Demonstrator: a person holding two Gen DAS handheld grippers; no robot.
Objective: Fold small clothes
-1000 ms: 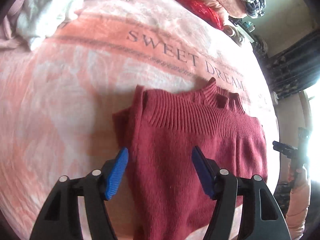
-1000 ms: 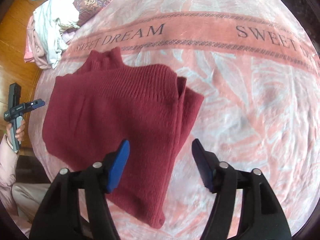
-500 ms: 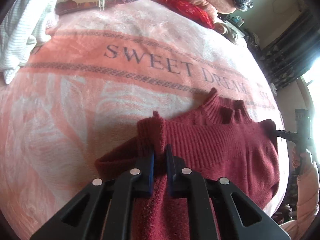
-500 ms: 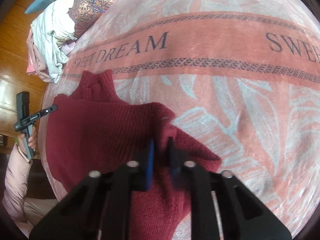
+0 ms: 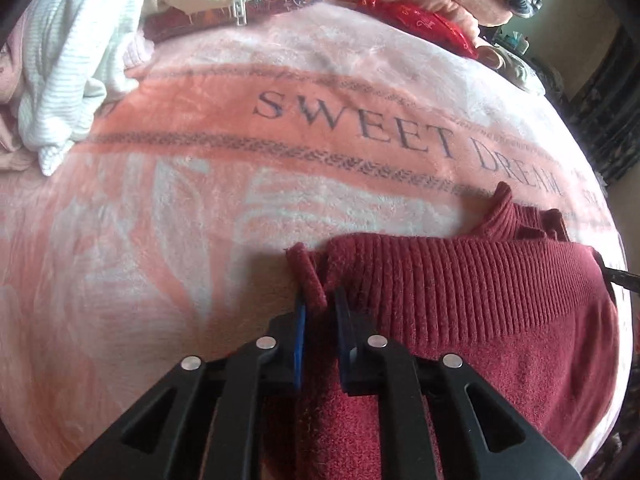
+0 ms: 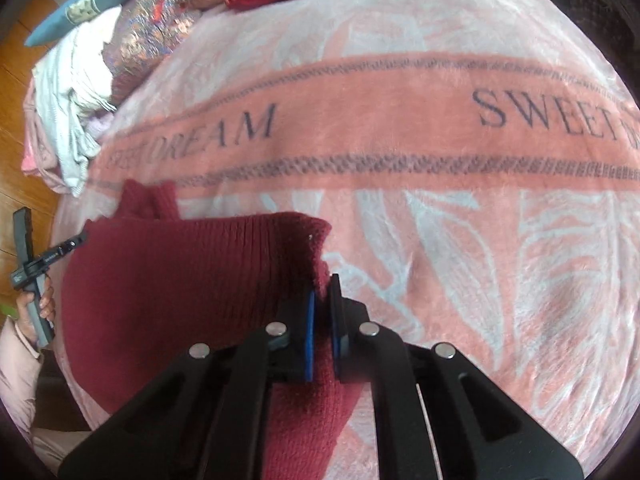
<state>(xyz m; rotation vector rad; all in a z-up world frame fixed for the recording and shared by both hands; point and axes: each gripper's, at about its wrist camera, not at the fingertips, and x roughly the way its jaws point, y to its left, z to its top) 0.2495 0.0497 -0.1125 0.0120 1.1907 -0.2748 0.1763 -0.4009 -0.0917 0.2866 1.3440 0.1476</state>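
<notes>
A dark red knitted sweater [image 5: 472, 304] lies on a pink "SWEET DREAM" blanket [image 5: 200, 200]. In the left wrist view my left gripper [image 5: 320, 300] is shut on the sweater's left corner fold, which sticks up between the blue pads. In the right wrist view the same sweater [image 6: 172, 288] spreads to the left, and my right gripper [image 6: 322, 292] is shut on its right corner edge. The ribbed collar [image 6: 148, 200] points away from me. The sweater's lower part is hidden under both grippers.
Piles of white and patterned clothes [image 5: 80, 60] sit at the blanket's far left; a red item [image 5: 416, 20] lies at the back. In the right wrist view clothes [image 6: 72, 92] pile at the left edge, above a wooden floor. A hand with another gripper [image 6: 32, 276] shows at the far left.
Both grippers went from wide open above the sweater to shut on its corners. Since then the pinched corners have lifted and the sweater has bunched slightly.
</notes>
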